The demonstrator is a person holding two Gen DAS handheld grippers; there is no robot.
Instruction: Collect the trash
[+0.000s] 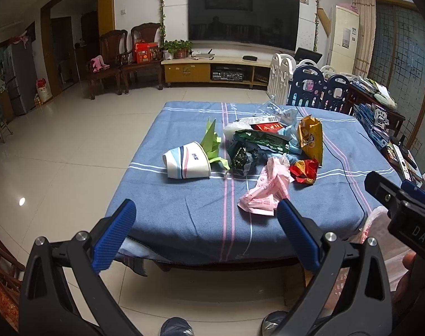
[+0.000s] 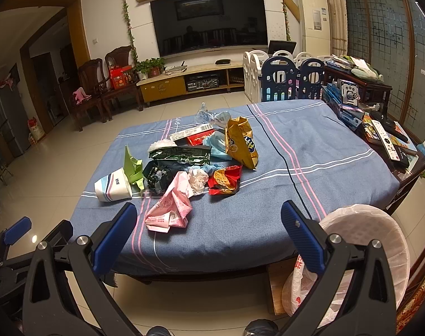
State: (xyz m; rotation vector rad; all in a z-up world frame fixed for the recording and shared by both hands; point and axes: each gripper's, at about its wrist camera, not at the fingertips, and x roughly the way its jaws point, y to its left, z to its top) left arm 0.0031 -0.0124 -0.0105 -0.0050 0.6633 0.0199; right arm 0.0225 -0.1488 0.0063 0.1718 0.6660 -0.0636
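A heap of trash lies on the table's blue cloth (image 1: 184,218) (image 2: 324,168): a tipped paper cup (image 1: 187,160) (image 2: 113,186), green folded paper (image 1: 211,142) (image 2: 132,166), dark green wrappers (image 1: 257,142) (image 2: 179,155), a pink crumpled bag (image 1: 265,190) (image 2: 170,204), a red-gold wrapper (image 1: 303,170) (image 2: 225,180) and a yellow snack bag (image 1: 310,137) (image 2: 240,142). My left gripper (image 1: 205,232) stands open before the table's near edge, nothing between its fingers. My right gripper (image 2: 209,235) is open too, short of the pink bag. A bin lined with a white bag (image 2: 363,240) stands at the table's near right corner.
A black cable (image 2: 282,156) runs across the cloth right of the heap. Remotes and books (image 2: 386,140) lie on a side table at the right. A child fence (image 2: 291,81), a TV stand (image 2: 184,81) and chairs (image 2: 106,89) stand beyond. Shoes (image 1: 176,326) show below.
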